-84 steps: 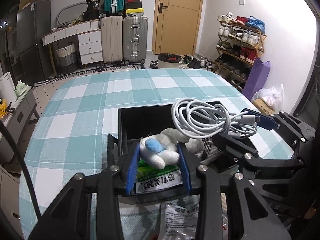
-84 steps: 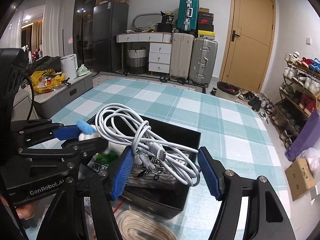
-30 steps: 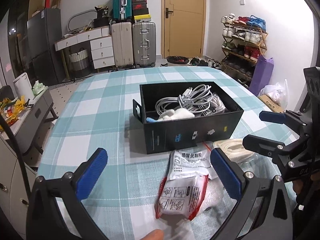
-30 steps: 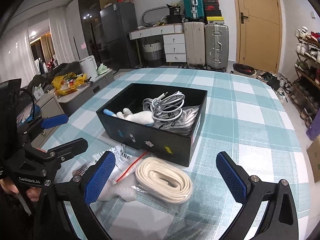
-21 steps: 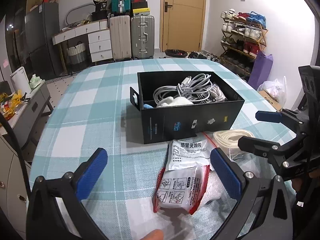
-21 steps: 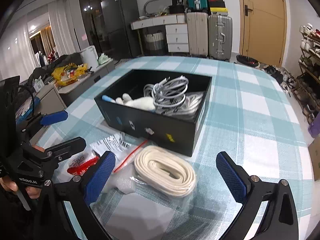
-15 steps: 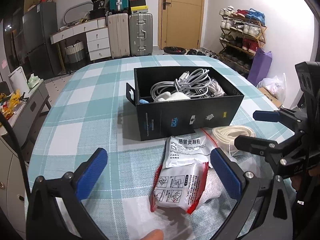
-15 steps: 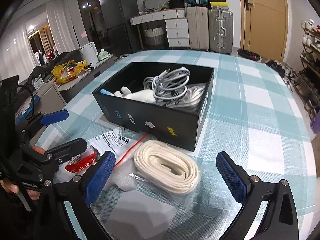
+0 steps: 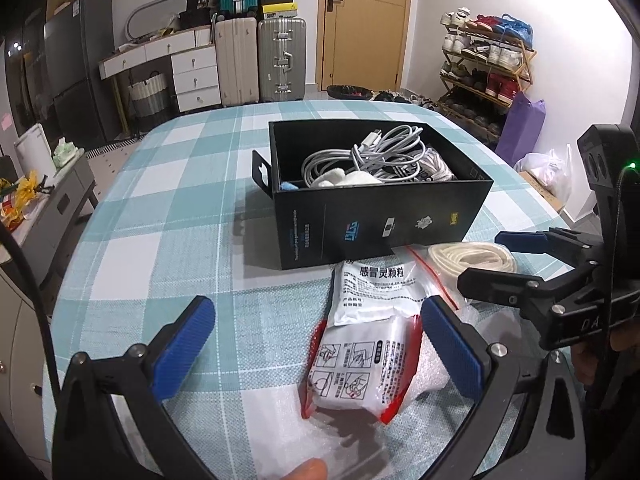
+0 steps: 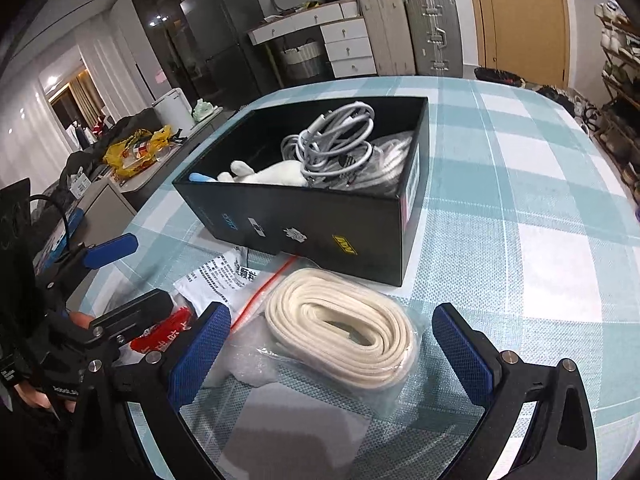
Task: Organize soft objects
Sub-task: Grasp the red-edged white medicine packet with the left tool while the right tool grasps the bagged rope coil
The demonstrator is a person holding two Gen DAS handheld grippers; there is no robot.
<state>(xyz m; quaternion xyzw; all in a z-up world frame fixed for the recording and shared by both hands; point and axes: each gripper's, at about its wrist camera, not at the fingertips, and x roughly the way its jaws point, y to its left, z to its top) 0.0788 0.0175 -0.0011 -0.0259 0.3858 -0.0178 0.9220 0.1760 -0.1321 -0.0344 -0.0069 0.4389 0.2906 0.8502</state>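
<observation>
A black box [image 9: 380, 224] [image 10: 320, 228] on the checked table holds a white plush toy [image 9: 348, 178] [image 10: 276, 172] and coiled grey cables [image 9: 380, 156] [image 10: 336, 136]. In front of it lie a white medicine packet on a red-edged bag [image 9: 364, 332] [image 10: 216, 276] and a bagged cream rope coil [image 9: 472, 258] [image 10: 344, 328]. My left gripper [image 9: 320, 348] is open and empty, low over the packet. My right gripper [image 10: 332, 352] is open and empty, with the rope coil between its fingers.
Bubble wrap [image 9: 432, 376] lies under the packet near the table's front edge. A low cabinet with clutter [image 9: 36, 200] stands left of the table. Suitcases [image 9: 260, 60], drawers and a shoe rack [image 9: 484, 64] line the far walls.
Both grippers let go of the plush toy and the cables in the box, opened wide and drew back. They have since lowered toward the packet and the rope coil.
</observation>
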